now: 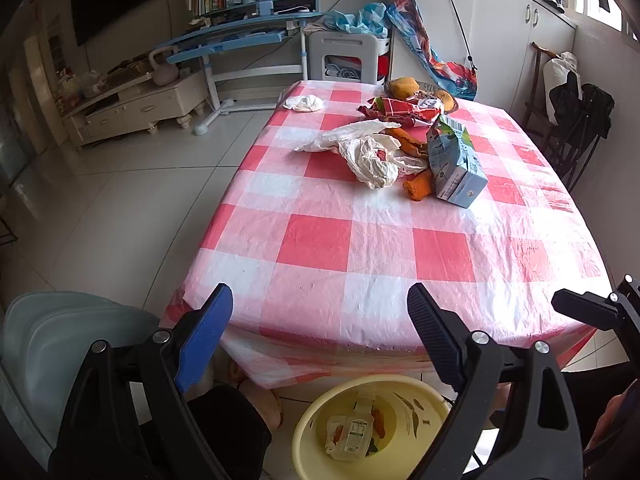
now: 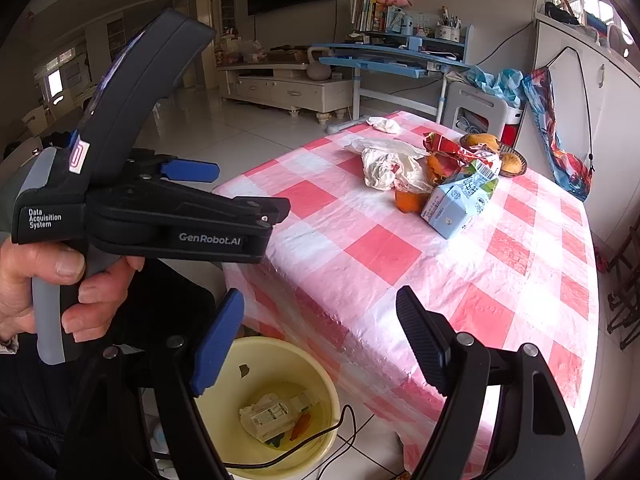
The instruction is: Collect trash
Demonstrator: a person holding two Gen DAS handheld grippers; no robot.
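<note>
Both claws hang spread wide with nothing between their fingers, held just short of the near edge of the surface (image 1: 320,240), which wears a red-and-white checked plastic cloth. The left claw (image 1: 320,320) points across the cloth toward the pile of trash; the right claw (image 2: 320,328) sits beside it, and from the right wrist view the left tool shows side-on, gripped in the person's left hand (image 2: 60,292).

The trash lies clustered near the far middle of the surface — a crumpled white plastic bag (image 1: 368,152), orange peel (image 1: 418,188) tucked against it, a light blue carton (image 1: 454,164) lying tilted on its side, and a red snack wrapper (image 1: 400,110) just behind. A small wad of white tissue (image 1: 304,103) sits apart near the far left corner. A shallow basket of oranges (image 2: 496,152) rests behind the wrapper.

On the floor below the near edge stands a yellow bin (image 1: 320,412), holding a crushed labelled package (image 2: 276,414) and scraps of peel.
</note>
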